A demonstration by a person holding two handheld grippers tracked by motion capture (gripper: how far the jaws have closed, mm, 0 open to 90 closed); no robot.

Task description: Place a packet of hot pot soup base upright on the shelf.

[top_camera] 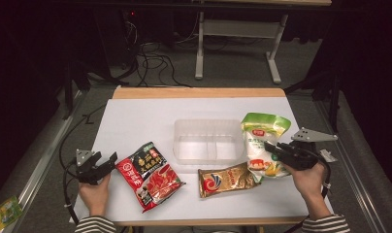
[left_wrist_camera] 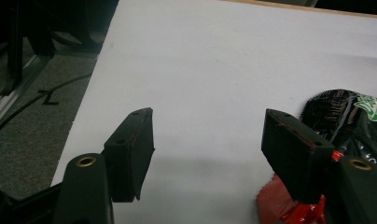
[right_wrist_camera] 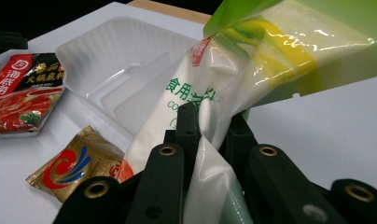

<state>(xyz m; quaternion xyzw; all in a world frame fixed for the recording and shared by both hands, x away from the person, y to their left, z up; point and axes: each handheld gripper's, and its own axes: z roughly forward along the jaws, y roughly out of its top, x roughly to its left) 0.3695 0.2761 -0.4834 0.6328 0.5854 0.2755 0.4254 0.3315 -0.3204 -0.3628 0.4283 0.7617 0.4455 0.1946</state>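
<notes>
- While the green-and-white pouch [top_camera: 263, 141] is hanging pinched between the jaws of the right gripper [top_camera: 273, 150], its lower end is lifting off the white table [top_camera: 136, 116] just to the right of the clear plastic tray [top_camera: 208, 141]; in the right gripper view the same pouch [right_wrist_camera: 233, 79] is sagging out of the clamped jaws, with the tray [right_wrist_camera: 112, 65] lying beyond it.
- Judging by where things are lying, the packing is only beginning: the tray's compartments are sitting bare, one pouch is being carried, and nothing is yet resting inside.
- What is remaining, as I read it, is getting this pouch into the tray and then dealing with the two packets on the table.
- Counting the packets, three are showing: the held green-and-white one, a gold sachet [top_camera: 225, 180] lying just in front of the tray, and a red-and-black packet [top_camera: 149, 175] lying to the tray's left front.
- One tray is standing mid-table, apparently with two compartments.
- Two grippers are working: the right one is gripping the pouch, while the left gripper [top_camera: 106, 162] is waiting with jaws spread wide and nothing between them, just beside the red-and-black packet [left_wrist_camera: 350, 112].
</notes>
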